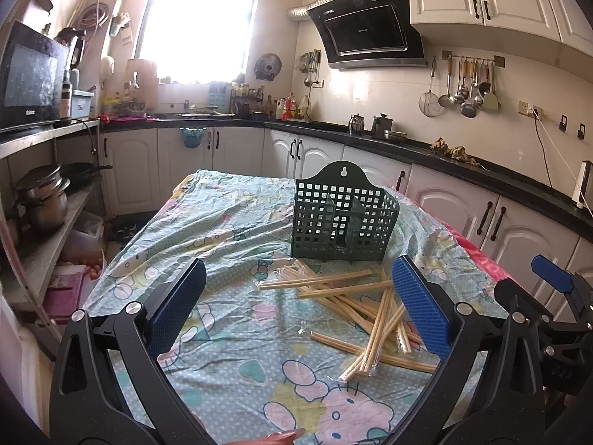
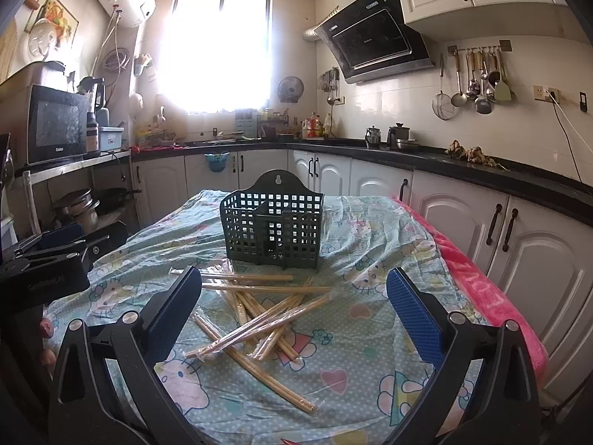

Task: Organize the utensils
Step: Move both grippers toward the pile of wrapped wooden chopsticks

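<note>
Both claws, left claw (image 1: 298, 309) and right claw (image 2: 292, 311): spread wide, empty. Wrapped chopsticks (image 2: 259, 315): crisscrossed; slick sleeves risk slipping. Holder (image 2: 272, 228): light, may tip.

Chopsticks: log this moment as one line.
chopsticks: piled on tablecloth | green holder: empty, upright | left hand-held gripper: open | right hand-held gripper: open

Chopsticks (image 2: 255, 315) lie scattered before the basket (image 2: 272, 224) on the table (image 2: 370, 371)
</note>
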Tool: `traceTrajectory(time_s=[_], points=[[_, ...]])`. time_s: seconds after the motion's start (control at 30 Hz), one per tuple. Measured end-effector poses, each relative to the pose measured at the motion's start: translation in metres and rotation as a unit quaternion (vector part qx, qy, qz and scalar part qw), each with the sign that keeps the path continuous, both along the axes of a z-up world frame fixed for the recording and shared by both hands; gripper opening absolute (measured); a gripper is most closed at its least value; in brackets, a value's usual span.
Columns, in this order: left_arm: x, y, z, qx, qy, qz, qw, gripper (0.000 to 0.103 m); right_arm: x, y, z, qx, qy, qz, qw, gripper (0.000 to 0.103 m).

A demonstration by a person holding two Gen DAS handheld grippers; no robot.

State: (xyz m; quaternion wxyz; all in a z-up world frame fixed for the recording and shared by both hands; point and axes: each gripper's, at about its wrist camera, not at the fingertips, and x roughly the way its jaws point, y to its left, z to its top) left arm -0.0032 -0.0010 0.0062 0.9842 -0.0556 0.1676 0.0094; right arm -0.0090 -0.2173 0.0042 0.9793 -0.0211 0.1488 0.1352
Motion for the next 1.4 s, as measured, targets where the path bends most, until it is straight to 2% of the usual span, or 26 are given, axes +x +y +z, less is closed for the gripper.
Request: traceTrajectory(time_s=[0.87, 1.23, 1.33, 1.4], points=[[0.024, 0.044, -0.001, -0.053, 0.03, 0.004, 0.9981, 0.093, 0.027, 0.023, 0.006, -0.014, 0.037, 0.085, 0.996, 0.097], [0.072, 0.055, 0.004, -0.061, 0.071, 0.014, 0.9954, 0.093, 0.073, 0.021, 0.024, -0.017, 0.028, 0.073, 0.997, 0.097], [0.086, 0.058, 0.002, -0.068, 0.085, 0.016, 0.994, 0.093, 0.09, 0.017, 0.021, -0.015, 0.047, 0.063, 0.997, 0.097], [0.098, 0.059, -0.001, -0.071, 0.098, 0.019, 0.9925, 0.093, 0.107, 0.011, 0.013, -0.009, 0.075, 0.05, 0.996, 0.097]])
